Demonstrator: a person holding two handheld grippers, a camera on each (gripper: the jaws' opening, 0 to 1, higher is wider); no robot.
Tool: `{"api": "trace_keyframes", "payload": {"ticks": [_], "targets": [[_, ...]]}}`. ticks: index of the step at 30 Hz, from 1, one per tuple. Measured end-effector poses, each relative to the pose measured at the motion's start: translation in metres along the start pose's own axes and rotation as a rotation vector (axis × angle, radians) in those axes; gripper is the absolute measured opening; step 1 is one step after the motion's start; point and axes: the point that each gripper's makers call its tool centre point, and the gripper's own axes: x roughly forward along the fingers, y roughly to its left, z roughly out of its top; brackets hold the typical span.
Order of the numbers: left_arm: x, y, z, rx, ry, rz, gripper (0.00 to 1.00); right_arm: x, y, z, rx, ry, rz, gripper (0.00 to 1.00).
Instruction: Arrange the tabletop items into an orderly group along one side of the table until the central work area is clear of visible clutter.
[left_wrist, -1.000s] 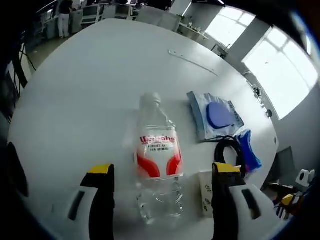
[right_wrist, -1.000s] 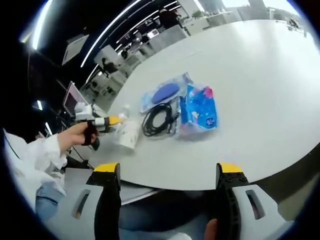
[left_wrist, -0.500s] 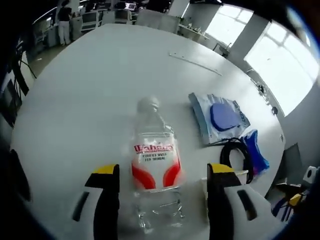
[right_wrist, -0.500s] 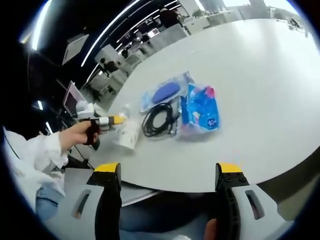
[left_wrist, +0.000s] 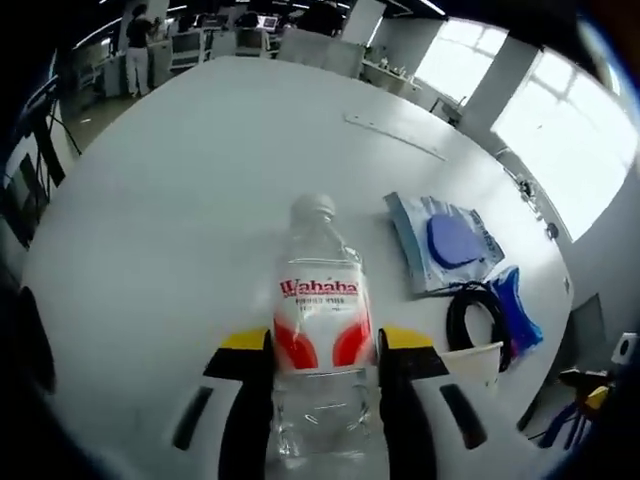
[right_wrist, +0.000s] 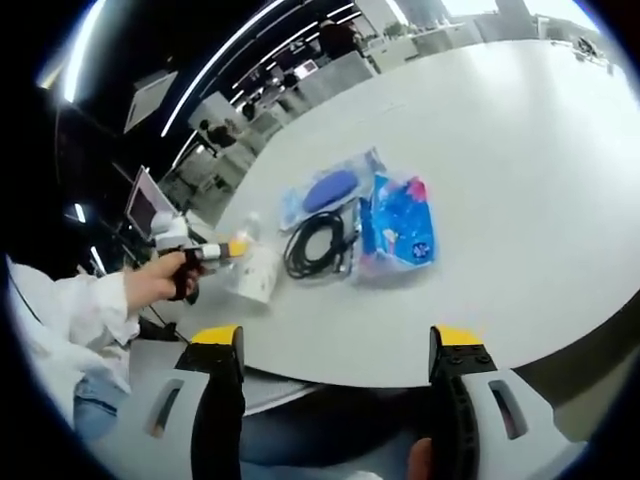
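Since the water bottle (left_wrist: 320, 330) stands upright between the left tongs (left_wrist: 322, 355), cap toward twelve o'clock, they pinch it; the right tongs (right_wrist: 335, 345) hang spread, farther away.

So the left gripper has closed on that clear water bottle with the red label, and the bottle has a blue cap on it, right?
Not quite: the cap is white, not blue, as the left gripper view shows. The rest holds: the left gripper has its jaws pressed against both sides of the clear water bottle with the red label.
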Motion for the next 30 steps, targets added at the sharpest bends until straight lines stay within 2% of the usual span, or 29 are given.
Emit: {"api": "trace_keyframes", "payload": {"ticks": [3, 12, 16, 19, 23, 26, 30], "targets": [[-0.002, -0.003, 0.000, -0.032, -0.015, -0.028, 0.37, -0.002, 0.000, 0.000, 0.001, -0.007, -0.004, 0.74], [-0.021, -0.022, 0.011, -0.014, -0.102, -0.069, 0.36, -0.001, 0.008, -0.001, 0.005, -0.016, 0.010, 0.74], [-0.030, -0.024, 0.017, -0.007, -0.145, -0.080, 0.37, 0.003, 0.017, 0.003, 0.003, -0.025, 0.030, 0.74], [-0.039, -0.031, 0.027, 0.020, -0.229, -0.133, 0.37, 0.006, 0.024, 0.003, -0.013, -0.021, 0.037, 0.74], [-0.047, -0.027, 0.023, -0.007, -0.243, -0.135, 0.37, 0.011, 0.037, 0.002, -0.034, -0.011, 0.056, 0.73], [-0.054, -0.026, 0.022, 0.003, -0.258, -0.132, 0.37, 0.015, 0.047, 0.003, -0.063, 0.001, 0.069, 0.73], [-0.066, -0.027, 0.022, 0.013, -0.291, -0.153, 0.37, 0.019, 0.063, 0.014, -0.095, -0.009, 0.092, 0.73]]}}
